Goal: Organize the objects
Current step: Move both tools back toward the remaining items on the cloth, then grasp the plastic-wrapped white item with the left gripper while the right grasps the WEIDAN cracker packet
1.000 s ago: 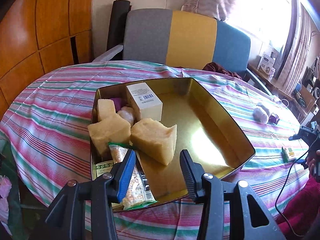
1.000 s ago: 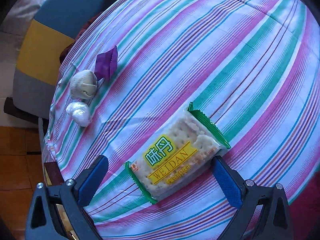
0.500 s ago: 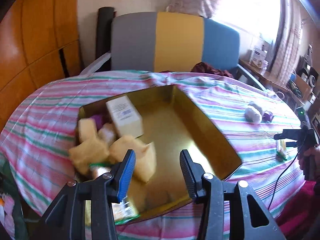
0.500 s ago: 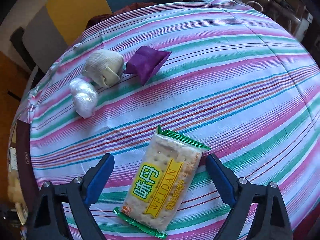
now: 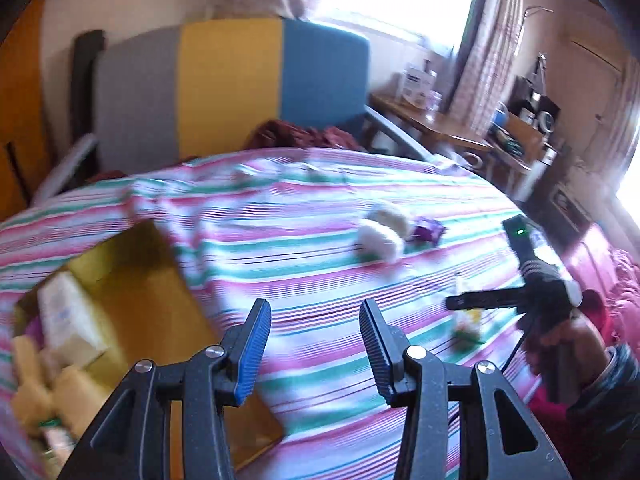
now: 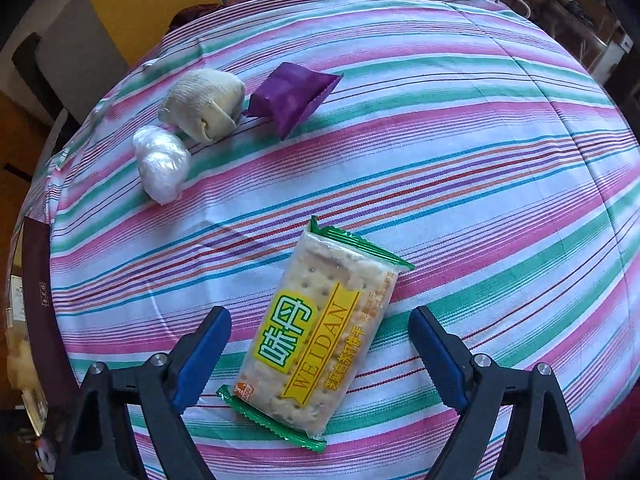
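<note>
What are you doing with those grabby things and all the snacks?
Tidying up. The right gripper is open around a cracker packet on the striped tablecloth, not gripping it. The left gripper is open and empty beside the gold tin, which holds several items. A sock ball, purple wrapper and plastic ball remain out.

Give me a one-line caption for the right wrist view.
Open tongs straddle a cracker packet on the striped tablecloth.

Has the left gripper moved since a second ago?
Yes. The left gripper has swung right: the gold tin, earlier centred between its fingers, now sits at the left edge, with striped cloth ahead.
</note>
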`<state>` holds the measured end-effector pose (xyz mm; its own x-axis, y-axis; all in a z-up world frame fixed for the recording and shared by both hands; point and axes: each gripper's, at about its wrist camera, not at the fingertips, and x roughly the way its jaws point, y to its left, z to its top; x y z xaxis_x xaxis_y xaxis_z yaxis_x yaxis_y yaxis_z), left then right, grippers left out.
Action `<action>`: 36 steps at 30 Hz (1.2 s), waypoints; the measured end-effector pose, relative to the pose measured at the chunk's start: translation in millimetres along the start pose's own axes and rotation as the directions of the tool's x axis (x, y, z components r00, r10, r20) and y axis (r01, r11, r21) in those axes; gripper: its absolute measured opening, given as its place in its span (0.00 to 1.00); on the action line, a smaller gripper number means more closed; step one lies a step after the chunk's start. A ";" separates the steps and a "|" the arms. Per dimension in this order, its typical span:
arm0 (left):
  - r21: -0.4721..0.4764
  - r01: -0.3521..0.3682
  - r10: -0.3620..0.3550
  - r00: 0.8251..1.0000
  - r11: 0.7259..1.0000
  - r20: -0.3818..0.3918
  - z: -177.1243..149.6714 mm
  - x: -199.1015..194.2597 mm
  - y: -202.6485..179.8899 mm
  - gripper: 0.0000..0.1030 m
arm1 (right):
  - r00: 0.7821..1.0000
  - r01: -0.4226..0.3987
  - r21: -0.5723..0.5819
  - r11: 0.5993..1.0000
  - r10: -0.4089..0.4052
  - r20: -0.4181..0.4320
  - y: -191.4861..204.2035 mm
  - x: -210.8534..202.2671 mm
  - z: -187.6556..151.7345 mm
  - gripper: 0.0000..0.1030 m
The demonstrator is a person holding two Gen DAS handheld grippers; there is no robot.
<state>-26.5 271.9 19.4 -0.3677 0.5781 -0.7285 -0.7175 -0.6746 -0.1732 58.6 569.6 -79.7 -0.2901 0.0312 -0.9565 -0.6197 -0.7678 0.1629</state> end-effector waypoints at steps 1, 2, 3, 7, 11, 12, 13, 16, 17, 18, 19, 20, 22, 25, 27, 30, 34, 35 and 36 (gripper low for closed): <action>-0.009 0.028 -0.029 0.999 1.000 -0.024 4.9 11.6 -5.8 0.45 | 1.000 -0.001 0.000 1.000 0.001 -0.003 -0.5 -0.2 -0.1 0.89; -0.017 0.043 -0.044 0.998 0.999 -0.045 8.6 21.8 -11.3 0.45 | 1.000 -0.002 0.003 1.000 0.002 -0.004 -1.1 -0.8 -0.3 0.90; -0.026 0.055 -0.057 0.996 0.998 -0.067 12.9 33.0 -16.9 0.45 | 1.000 -0.004 0.007 1.000 0.004 -0.005 -1.9 -1.3 -0.6 0.90; -0.045 0.087 -0.091 0.989 0.995 -0.113 29.8 73.8 -35.3 0.44 | 1.000 -0.003 -0.007 1.000 0.002 -0.015 -2.2 -1.6 -1.2 0.92; -0.101 0.124 -0.139 0.978 0.987 -0.156 45.5 115.9 -45.6 0.44 | 1.000 0.007 -0.024 1.000 -0.007 -0.018 -2.7 -2.9 -2.5 0.93; -0.116 0.126 -0.145 0.975 0.985 -0.169 48.7 127.4 -47.4 0.44 | 1.000 0.006 -0.026 1.000 -0.006 -0.019 -3.4 -3.4 -2.8 0.93; -0.132 0.124 -0.147 0.973 0.984 -0.180 51.4 138.0 -48.5 0.44 | 1.000 0.005 -0.028 1.000 -0.005 -0.020 -4.0 -3.8 -2.9 0.93; -0.179 0.110 -0.148 0.967 0.978 -0.209 59.5 169.3 -51.0 0.44 | 1.000 0.009 -0.038 0.999 -0.010 -0.022 -5.2 -5.0 -3.4 0.93; -0.196 0.107 -0.149 0.966 0.975 -0.213 62.7 177.9 -51.6 0.44 | 1.000 0.011 -0.041 0.999 -0.012 -0.023 -5.5 -5.4 -3.5 0.93; -0.211 0.103 -0.149 0.965 0.972 -0.217 66.2 186.1 -52.3 0.44 | 1.000 0.012 -0.045 0.999 -0.013 -0.023 -6.2 -6.0 -3.7 0.94; -0.219 0.101 -0.151 0.963 0.970 -0.222 68.7 192.9 -53.4 0.44 | 1.000 0.011 -0.046 0.999 -0.012 -0.024 -6.8 -6.3 -3.7 0.95; -0.222 0.101 -0.153 0.962 0.970 -0.228 71.7 199.5 -54.3 0.44 | 1.000 0.009 -0.048 0.999 -0.010 -0.025 -7.5 -6.7 -3.8 0.95; -0.227 0.071 -0.126 0.962 0.971 -0.241 75.9 216.0 -54.4 0.44 | 1.000 0.008 -0.050 0.999 -0.009 -0.027 -9.2 -7.6 -3.9 0.96; -0.238 0.069 -0.139 0.946 0.969 -0.294 72.6 241.2 -52.0 0.40 | 1.000 0.015 -0.062 0.998 -0.016 -0.025 -11.1 -9.1 -4.5 0.96; -0.225 0.069 -0.127 0.958 0.972 -0.259 67.8 238.9 -50.2 0.33 | 0.999 0.026 -0.079 0.997 -0.028 -0.023 -11.8 -9.9 -5.4 0.95; -0.178 0.084 -0.128 0.958 0.980 -0.256 55.5 225.1 -51.9 0.31 | 0.995 0.096 -0.108 0.989 -0.096 0.009 -13.0 -14.5 -7.0 0.75; -0.084 0.056 -0.076 0.965 0.995 -0.251 27.7 195.2 -55.9 0.31 | 0.994 0.105 -0.093 0.990 -0.102 0.035 -24.1 -21.8 -6.3 0.62; -0.065 0.049 -0.064 0.966 0.997 -0.249 21.5 189.1 -57.6 0.31 | 0.994 0.103 -0.094 0.990 -0.100 0.035 -25.8 -22.6 -6.3 0.62; -0.040 0.040 -0.049 0.969 0.998 -0.244 11.4 179.2 -60.4 0.31 | 0.994 0.104 -0.096 0.990 -0.101 0.035 -27.1 -23.4 -6.5 0.63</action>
<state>-55.8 421.5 -93.2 -0.1773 0.4809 -0.8587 -0.7076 -0.6687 -0.2284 86.9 585.5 -63.3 -0.2520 0.1309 -0.9588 -0.5735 -0.8183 0.0390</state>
